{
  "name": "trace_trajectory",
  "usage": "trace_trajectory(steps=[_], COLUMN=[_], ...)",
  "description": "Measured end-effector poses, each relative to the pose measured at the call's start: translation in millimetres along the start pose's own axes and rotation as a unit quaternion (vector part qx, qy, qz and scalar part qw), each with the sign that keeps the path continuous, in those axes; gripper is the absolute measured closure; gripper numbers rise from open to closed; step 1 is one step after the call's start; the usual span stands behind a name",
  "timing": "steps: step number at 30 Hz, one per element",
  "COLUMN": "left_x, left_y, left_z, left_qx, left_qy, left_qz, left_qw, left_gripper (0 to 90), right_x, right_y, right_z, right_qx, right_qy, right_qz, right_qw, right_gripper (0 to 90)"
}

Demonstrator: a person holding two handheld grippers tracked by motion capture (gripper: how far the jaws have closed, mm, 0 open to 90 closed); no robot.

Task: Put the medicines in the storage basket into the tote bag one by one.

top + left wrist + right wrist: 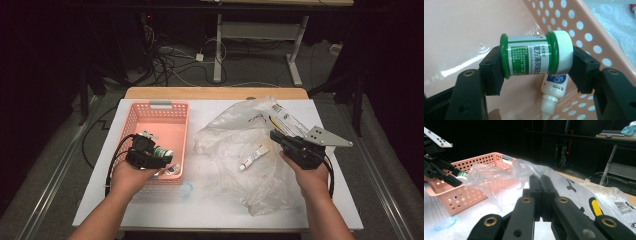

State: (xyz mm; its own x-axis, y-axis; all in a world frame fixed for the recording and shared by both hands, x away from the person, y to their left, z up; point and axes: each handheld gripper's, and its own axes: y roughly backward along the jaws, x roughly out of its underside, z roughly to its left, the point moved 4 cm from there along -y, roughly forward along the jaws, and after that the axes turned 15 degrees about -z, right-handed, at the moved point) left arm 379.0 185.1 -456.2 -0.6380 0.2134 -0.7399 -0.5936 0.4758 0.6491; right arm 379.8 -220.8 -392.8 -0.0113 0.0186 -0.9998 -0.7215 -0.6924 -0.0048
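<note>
My left tongs (534, 72) squeeze a green jar (536, 55) with a white lid, above the pink basket (131, 117) near the desk's (210, 207) left edge. My right tongs (541, 195) are clenched, pinching the plastic bag (235, 130).

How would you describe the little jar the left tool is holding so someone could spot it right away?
Find the pink perforated basket on the left of the white table. Over its near end, the left tool clamps a small jar sideways. Its green body and ribbed white cap set it apart from the white dropper bottle lying beneath it.
</note>
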Motion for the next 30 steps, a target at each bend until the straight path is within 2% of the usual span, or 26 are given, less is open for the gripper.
trace_trajectory(steps=[2, 4, 8, 13, 23, 27, 30], left_x=[0.1, 0.6, 1.8, 4.8, 12.5, 13.7, 14.9], left_y=[2.5, 4.4, 7.3, 11.1, 17.7, 19.7, 20.3], left_z=[-0.4, -1.7, -4.4, -6.1, -15.2, -17.8, -18.6], left_qx=[0.004, 0.001, 0.013, 0.008, 0.010, 0.013, 0.017], left_qy=[0.002, -0.005, -0.004, -0.012, -0.033, -0.034, -0.024], left_qz=[-0.013, -0.021, -0.043, -0.075, -0.108, -0.123, -0.135], left_qw=[0.9999, 0.9998, 0.9990, 0.9971, 0.9936, 0.9917, 0.9903], left_gripper=[35.1, 35.1, 35.1, 35.1, 35.1, 35.1, 35.1], right_x=[0.2, 0.6, 0.9, 1.7, 2.4, 2.2, 2.3], right_y=[-0.4, -0.8, -1.4, -1.4, -1.6, -1.9, -1.7], right_z=[0.2, 0.4, 1.1, 2.0, 2.2, 2.4, 2.5], right_qx=[0.000, -0.002, -0.002, -0.002, -0.002, -0.002, -0.002], right_qy=[0.001, 0.002, 0.002, 0.002, 0.004, 0.006, 0.005], right_qz=[0.000, 0.000, 0.001, 0.003, 0.005, 0.004, 0.004], right_qw=[1.0000, 1.0000, 1.0000, 1.0000, 1.0000, 1.0000, 1.0000], right_gripper=[90.0, 90.0, 90.0, 90.0, 90.0, 90.0, 90.0])
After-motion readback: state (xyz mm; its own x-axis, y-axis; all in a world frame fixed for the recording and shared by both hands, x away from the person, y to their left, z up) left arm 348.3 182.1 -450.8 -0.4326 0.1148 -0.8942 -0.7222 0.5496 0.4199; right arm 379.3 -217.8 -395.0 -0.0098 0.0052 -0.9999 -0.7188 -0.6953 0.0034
